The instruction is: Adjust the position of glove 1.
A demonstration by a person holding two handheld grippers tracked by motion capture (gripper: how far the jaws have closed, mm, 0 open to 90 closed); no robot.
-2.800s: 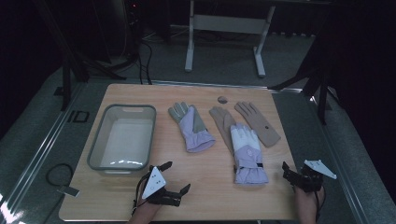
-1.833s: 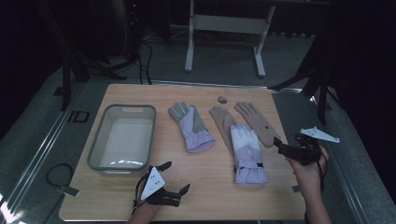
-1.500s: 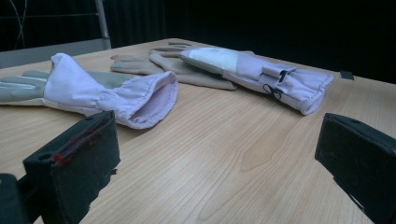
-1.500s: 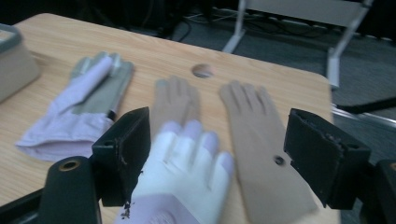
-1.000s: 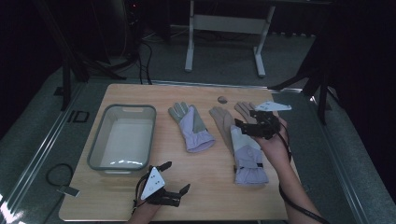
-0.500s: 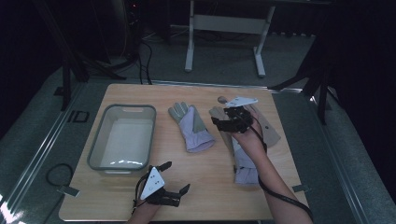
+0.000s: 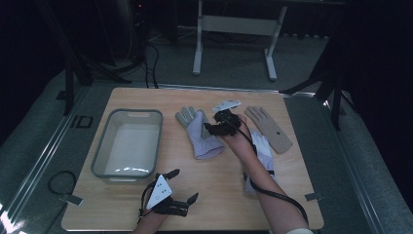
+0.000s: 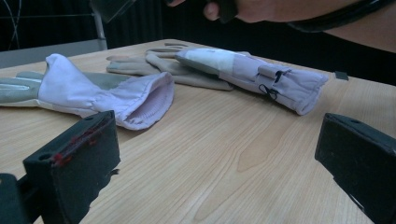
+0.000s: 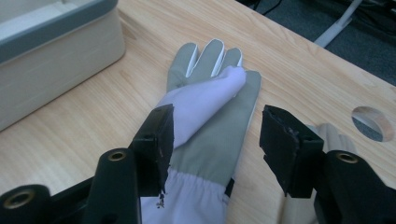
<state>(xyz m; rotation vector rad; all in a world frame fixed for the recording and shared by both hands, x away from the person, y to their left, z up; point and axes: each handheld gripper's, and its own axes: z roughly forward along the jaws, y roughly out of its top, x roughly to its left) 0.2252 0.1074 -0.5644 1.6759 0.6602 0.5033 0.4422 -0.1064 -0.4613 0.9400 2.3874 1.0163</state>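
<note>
**Right gripper over the left-hand glove**

I have the right gripper (image 7: 213, 129) above the lavender-and-grey glove (image 7: 199, 132) lying beside the tub (image 7: 108, 148); its jaws, just closing, straddle the palm without pinching. My left gripper (image 7: 184, 185) rests wide open, empty, near the table's (image 7: 224, 195) front edge

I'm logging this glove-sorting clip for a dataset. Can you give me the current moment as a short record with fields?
surface: wooden table
container: grey bin, at the table's left
target: grey-and-lilac glove, flat, beside the bin
right gripper: over that glove, jaws closing, straddling it, pads not yet pressing
left gripper: open, near the table's front edge, holding nothing
other gloves: tan glove and second lilac glove, at the right
</note>
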